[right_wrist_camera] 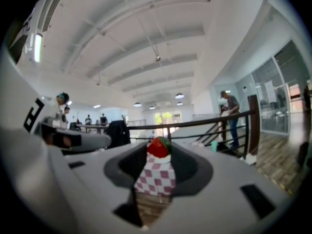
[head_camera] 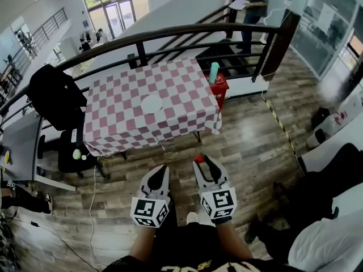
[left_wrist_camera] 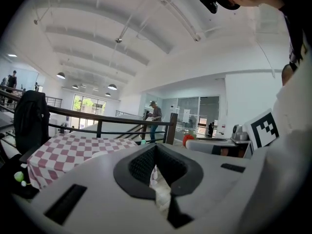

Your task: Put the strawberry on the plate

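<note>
Though a speck overhead, strawberry (right_wrist_camera: 157, 148) clear in right hand-held gripper (right_wrist_camera: 159, 146).

Strawberry (head_camera: 198, 158): one, small, red with a green cap; pinched upright at the jaw tips of the right gripper (head_camera: 202, 162), over the wooden floor, short of the table's near edge.

Plate (head_camera: 152, 103): one, round, plain white, empty; lies flat near the middle of the red-and-white checked table (head_camera: 181, 84), well apart from the strawberry.
</note>
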Demonstrator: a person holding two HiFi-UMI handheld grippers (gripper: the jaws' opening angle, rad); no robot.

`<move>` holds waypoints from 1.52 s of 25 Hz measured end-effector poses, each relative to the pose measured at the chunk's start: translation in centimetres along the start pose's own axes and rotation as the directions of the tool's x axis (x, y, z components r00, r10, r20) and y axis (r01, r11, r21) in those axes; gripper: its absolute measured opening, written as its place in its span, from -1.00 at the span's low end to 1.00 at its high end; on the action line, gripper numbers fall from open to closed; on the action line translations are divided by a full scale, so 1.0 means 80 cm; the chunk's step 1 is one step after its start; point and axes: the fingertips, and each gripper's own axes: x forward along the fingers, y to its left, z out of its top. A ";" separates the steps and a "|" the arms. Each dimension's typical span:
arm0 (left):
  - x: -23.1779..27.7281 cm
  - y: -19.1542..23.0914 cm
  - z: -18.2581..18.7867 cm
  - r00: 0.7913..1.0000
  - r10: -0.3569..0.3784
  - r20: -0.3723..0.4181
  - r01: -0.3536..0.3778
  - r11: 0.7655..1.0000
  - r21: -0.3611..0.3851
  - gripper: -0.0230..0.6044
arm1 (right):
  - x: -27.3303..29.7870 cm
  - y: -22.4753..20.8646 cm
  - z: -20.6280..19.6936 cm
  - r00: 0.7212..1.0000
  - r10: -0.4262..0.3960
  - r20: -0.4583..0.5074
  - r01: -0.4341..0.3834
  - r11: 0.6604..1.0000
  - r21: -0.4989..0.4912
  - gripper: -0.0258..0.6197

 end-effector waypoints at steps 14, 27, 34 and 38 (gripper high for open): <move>0.130 0.209 0.080 0.996 0.025 0.080 -0.023 0.999 -0.027 -0.90 | 0.243 0.031 0.053 0.998 0.064 -0.015 -0.065 0.996 -0.065 -0.44; 0.155 0.398 0.095 0.988 0.120 0.099 -0.112 0.990 -0.084 -0.90 | 0.421 0.096 0.071 0.993 0.121 0.001 -0.119 0.981 -0.152 -0.44; 0.187 0.408 0.057 0.998 0.054 0.022 -0.052 0.993 -0.110 -0.90 | 0.448 0.083 0.044 0.994 0.088 -0.058 -0.095 0.987 -0.127 -0.44; 0.203 0.420 0.032 0.999 0.050 -0.013 -0.051 0.992 -0.113 -0.90 | 0.456 0.063 0.019 0.991 0.080 -0.108 -0.092 0.989 -0.116 -0.44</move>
